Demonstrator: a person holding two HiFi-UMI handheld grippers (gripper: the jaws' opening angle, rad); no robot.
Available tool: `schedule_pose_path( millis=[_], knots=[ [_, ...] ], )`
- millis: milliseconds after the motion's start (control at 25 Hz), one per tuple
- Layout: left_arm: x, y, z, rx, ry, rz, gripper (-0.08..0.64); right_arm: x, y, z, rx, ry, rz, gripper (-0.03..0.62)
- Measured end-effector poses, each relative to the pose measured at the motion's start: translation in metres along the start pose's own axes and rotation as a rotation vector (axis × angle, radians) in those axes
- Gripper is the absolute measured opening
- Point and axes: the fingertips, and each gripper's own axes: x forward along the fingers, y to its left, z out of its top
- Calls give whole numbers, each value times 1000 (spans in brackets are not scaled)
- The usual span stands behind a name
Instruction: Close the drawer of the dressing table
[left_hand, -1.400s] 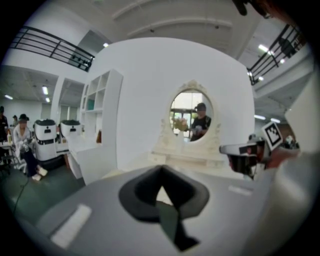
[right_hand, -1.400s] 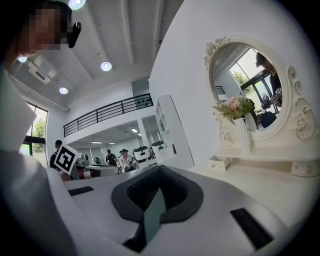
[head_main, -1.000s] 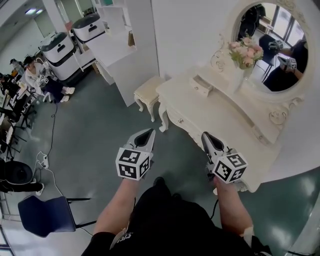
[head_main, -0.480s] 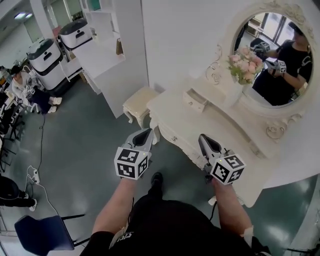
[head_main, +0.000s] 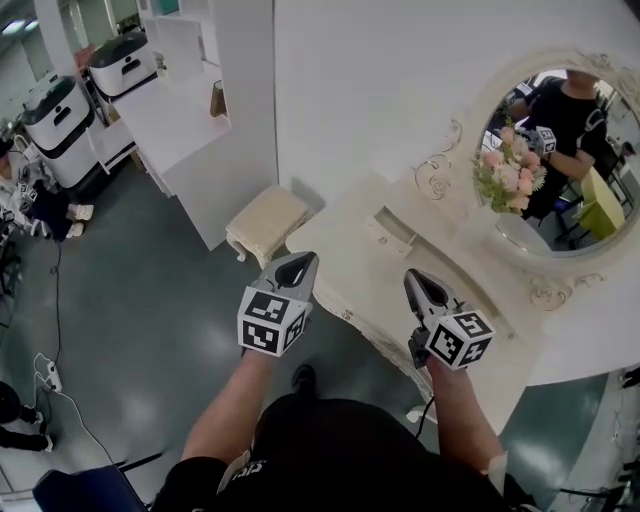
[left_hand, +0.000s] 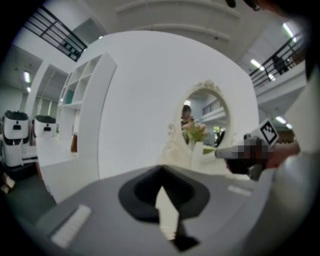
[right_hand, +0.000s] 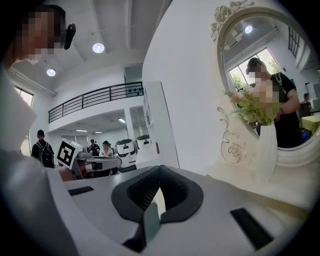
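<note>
The cream dressing table (head_main: 355, 275) stands against the white wall, with an oval mirror (head_main: 565, 150) and a vase of flowers (head_main: 512, 175) on it. A small drawer (head_main: 392, 228) on its raised back shelf stands pulled out. My left gripper (head_main: 299, 260) is shut and empty, hanging over the table's left front corner. Over the table's front edge my right gripper (head_main: 416, 276) is also shut and empty. Both are well short of the drawer. In the left gripper view the left gripper (left_hand: 161, 174) faces the mirror (left_hand: 204, 117). The right gripper (right_hand: 159, 172) points along the wall beside the vase (right_hand: 266, 145).
A cushioned stool (head_main: 262, 220) stands left of the table. A white shelf unit (head_main: 190, 110) and white machines (head_main: 60, 110) lie further left. A cable and power strip (head_main: 45, 370) lie on the grey floor, a blue chair (head_main: 80, 492) at the bottom left.
Both grippers have moved forward towards the dressing table, which now sits closer and partly under them. The stool and shelf unit have slid nearer. Both grippers stay shut.
</note>
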Motion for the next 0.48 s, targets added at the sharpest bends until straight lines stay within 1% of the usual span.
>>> schedule_pose_path(
  millis=[120, 240, 480],
  knots=[
    [15, 19, 1, -16, 15, -29, 9, 23, 1, 3, 6, 6, -15, -6],
    [29, 32, 1, -16, 30, -54, 9, 38, 1, 4, 17, -1, -27, -6],
    [55, 38, 3, 5, 61, -103, 10, 52, -17, 6, 51, -18, -61, -6]
  ],
)
